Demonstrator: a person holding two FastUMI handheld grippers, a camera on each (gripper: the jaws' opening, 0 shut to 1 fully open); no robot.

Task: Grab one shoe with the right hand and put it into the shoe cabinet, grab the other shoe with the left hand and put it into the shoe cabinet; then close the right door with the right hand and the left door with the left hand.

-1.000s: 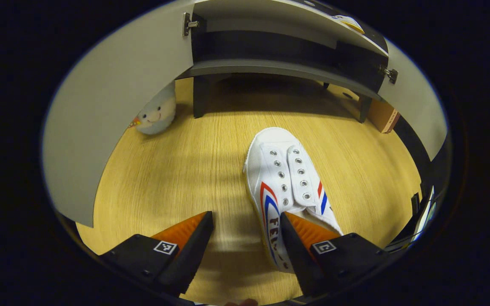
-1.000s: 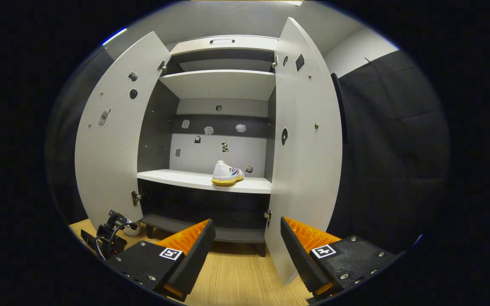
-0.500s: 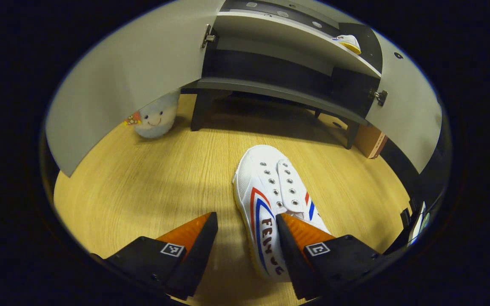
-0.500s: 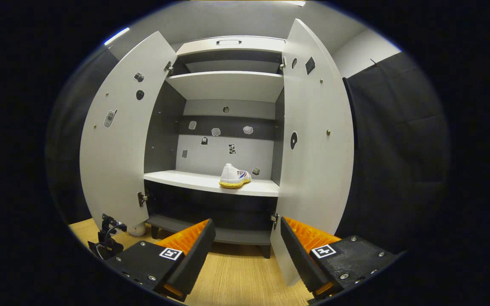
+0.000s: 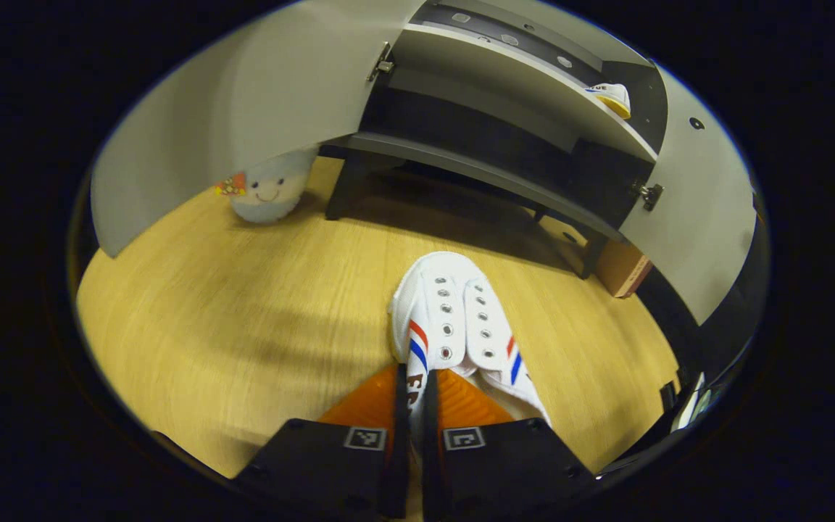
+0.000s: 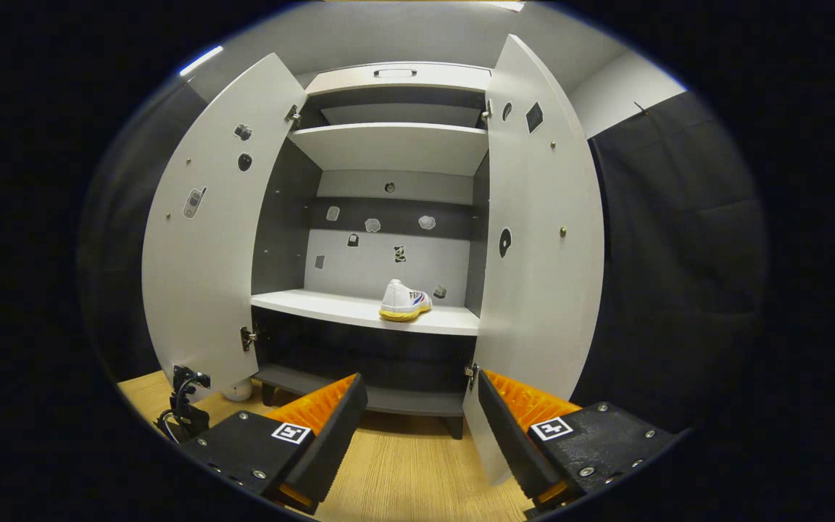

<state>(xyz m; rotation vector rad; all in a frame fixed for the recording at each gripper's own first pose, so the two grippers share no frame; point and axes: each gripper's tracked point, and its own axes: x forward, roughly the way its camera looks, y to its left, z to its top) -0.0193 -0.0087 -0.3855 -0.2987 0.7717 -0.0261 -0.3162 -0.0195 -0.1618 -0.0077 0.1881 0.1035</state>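
Note:
A white shoe [image 5: 454, 326] with red and blue stripes lies on the wooden floor [image 5: 243, 312], toe toward the shoe cabinet [image 5: 504, 94]. My left gripper [image 5: 412, 406] is shut on the shoe's side wall near the heel. A second white shoe [image 6: 403, 301] with a yellow sole stands on the cabinet's middle shelf [image 6: 330, 304], also seen as the shoe on the shelf [image 5: 609, 98]. My right gripper [image 6: 417, 420] hangs open in front of the cabinet with nothing between its fingers. Both doors, left door [image 6: 207, 225] and right door [image 6: 541, 239], stand wide open.
A round plush toy [image 5: 269, 192] sits on the floor behind the left door [image 5: 243, 109]. A brown cardboard box [image 5: 620, 268] stands by the cabinet's right leg. The other hand's gripper [image 6: 182, 409] shows low at the left of the right gripper view.
My left gripper has closed on the side of the shoe on the floor; before it stood open around it. The right gripper has drifted slightly left and stays open.

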